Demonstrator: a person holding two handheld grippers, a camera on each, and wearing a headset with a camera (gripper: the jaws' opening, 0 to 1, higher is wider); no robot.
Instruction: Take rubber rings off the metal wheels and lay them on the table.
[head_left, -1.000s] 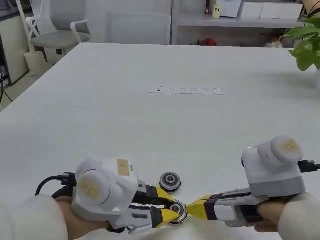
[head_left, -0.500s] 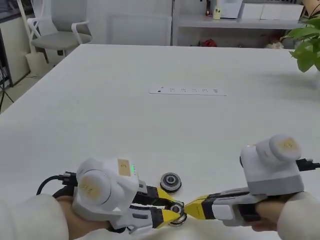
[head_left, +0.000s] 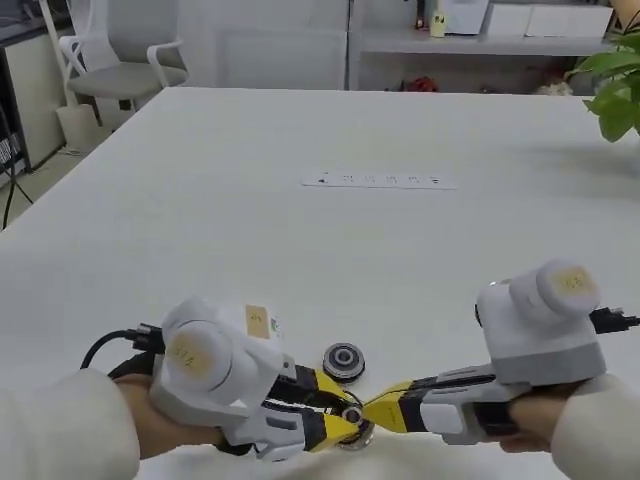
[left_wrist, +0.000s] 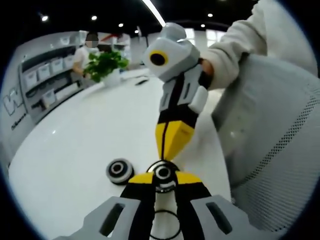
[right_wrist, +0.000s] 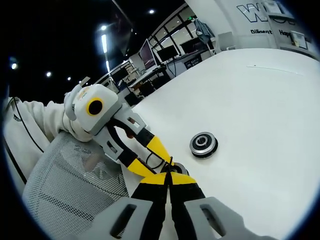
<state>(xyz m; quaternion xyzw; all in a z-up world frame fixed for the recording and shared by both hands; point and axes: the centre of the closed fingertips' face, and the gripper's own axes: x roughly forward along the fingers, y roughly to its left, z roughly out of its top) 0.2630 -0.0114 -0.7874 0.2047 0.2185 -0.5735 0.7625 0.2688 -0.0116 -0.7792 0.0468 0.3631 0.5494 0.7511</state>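
left gripper (head_left: 346, 419) closed tight on a metal wheel (left_wrist: 163, 172) at the near edge of the white table (head_left: 300, 250), right gripper (right_wrist: 169, 176) pinched closed with its tips at that wheel, second wheel (head_left: 344, 360) lay on the table close by

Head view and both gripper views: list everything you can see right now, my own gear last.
table: 1, white, under everything
loose wheel: 1, metal with a black rim, flat on the table just beyond the gripper tips
held wheel: 1, metal and black, between the left gripper's jaws
power strip: 1, white, mid-table
chair: 1, white, far left beyond the table
plant: 1, green, far right edge
shelf: 1, white, against the back wall
left gripper: 1, white with yellow and black jaws, shut on the held wheel
right gripper: 1, same colours, jaws closed, tips at the held wheel's rim
sleeves: 2, cream, bottom corners
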